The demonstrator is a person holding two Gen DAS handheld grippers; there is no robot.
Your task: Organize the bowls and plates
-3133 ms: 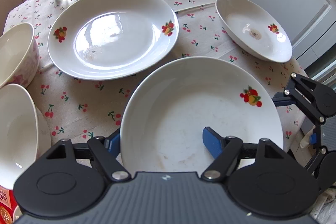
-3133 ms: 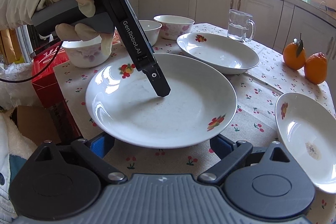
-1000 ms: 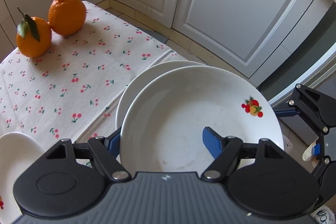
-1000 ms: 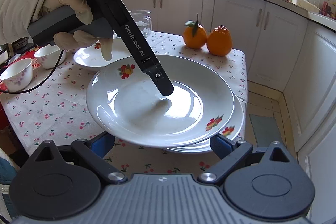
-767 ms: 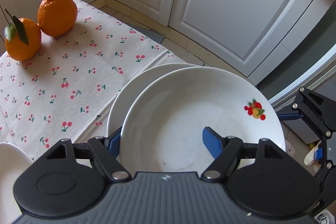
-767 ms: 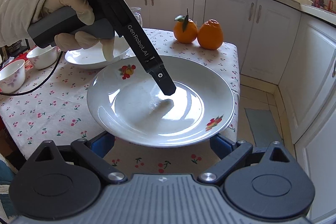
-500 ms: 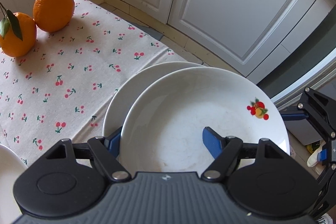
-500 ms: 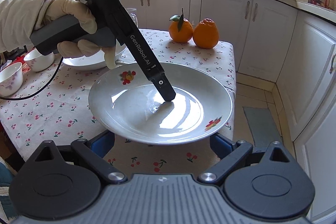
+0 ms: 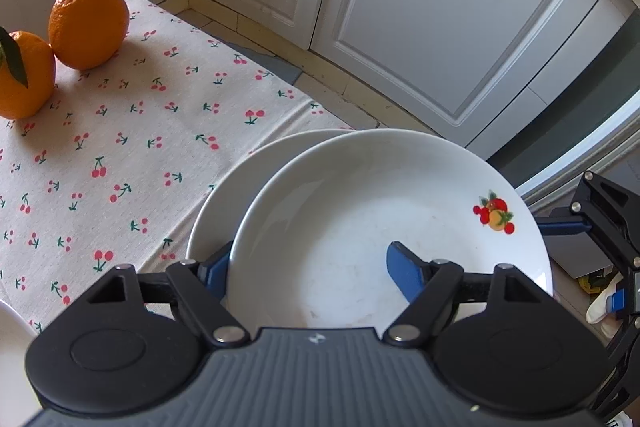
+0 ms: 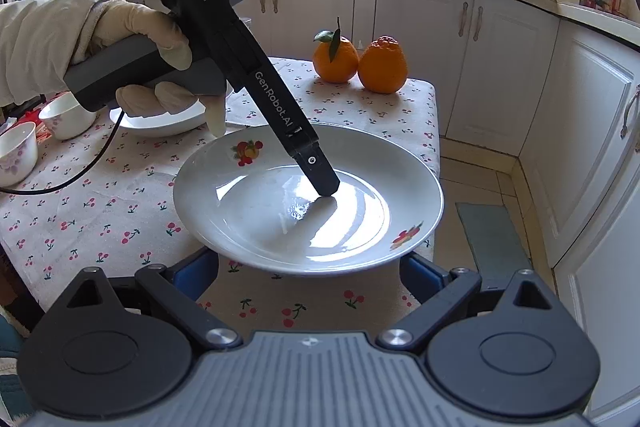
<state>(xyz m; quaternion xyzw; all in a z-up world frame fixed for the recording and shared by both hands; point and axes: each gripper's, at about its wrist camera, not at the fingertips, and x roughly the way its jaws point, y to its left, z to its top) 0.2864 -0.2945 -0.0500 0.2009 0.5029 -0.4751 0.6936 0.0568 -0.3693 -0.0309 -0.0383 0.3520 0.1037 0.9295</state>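
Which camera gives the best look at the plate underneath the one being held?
The left wrist view. There the lower plate shows as a white crescent beyond the held plate, on the cherry tablecloth. In the right wrist view the held plate covers it completely; nothing of the lower plate shows.

L gripper (image 9: 308, 263) tilted steeply down, gloved hand (image 10: 156, 67) on handle; R gripper (image 10: 308, 273) apparently open, low.

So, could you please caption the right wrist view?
Left gripper grips a fruit-print plate by its rim above the cherry tablecloth.
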